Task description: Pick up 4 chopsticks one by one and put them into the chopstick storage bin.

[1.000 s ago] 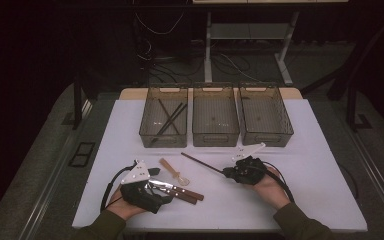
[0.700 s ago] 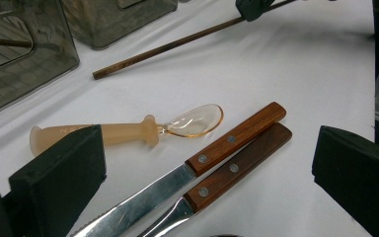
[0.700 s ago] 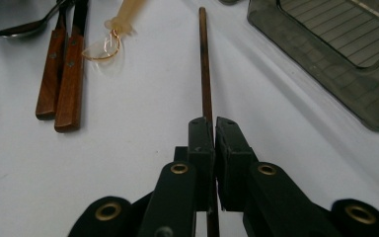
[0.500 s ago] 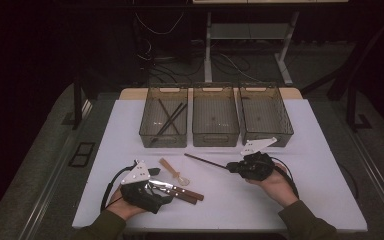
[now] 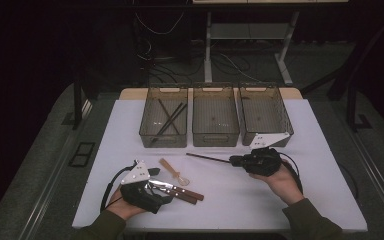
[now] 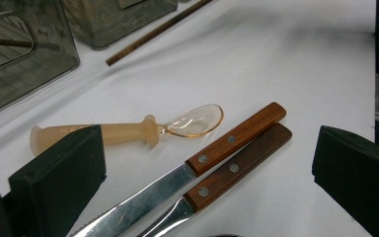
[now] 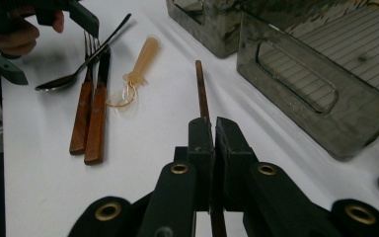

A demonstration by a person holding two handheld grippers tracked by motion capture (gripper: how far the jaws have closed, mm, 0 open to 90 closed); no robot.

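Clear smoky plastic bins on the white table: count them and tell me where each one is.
3, side by side along the table's far edge: the left bin holding dark chopsticks, the middle bin, and the right bin. None seems hidden.

Right gripper (image 7: 211,136): black jaws pressed together on dark brown chopstick (image 7: 202,94), stick running up-frame from jaws over white table (image 7: 143,143). Left of stick: plastic spoon (image 7: 137,66), beige handle, clear bowl toward camera. Further left: two wood-handled utensils (image 7: 89,116) side by side, one with fork tines, metal spoon (image 7: 76,64) lying across them. Top left: other hand (image 7: 17,32) with black gripper. Right: smoked-plastic bins (image 7: 321,79), ribbed floors, nearest one with cut-out handle.
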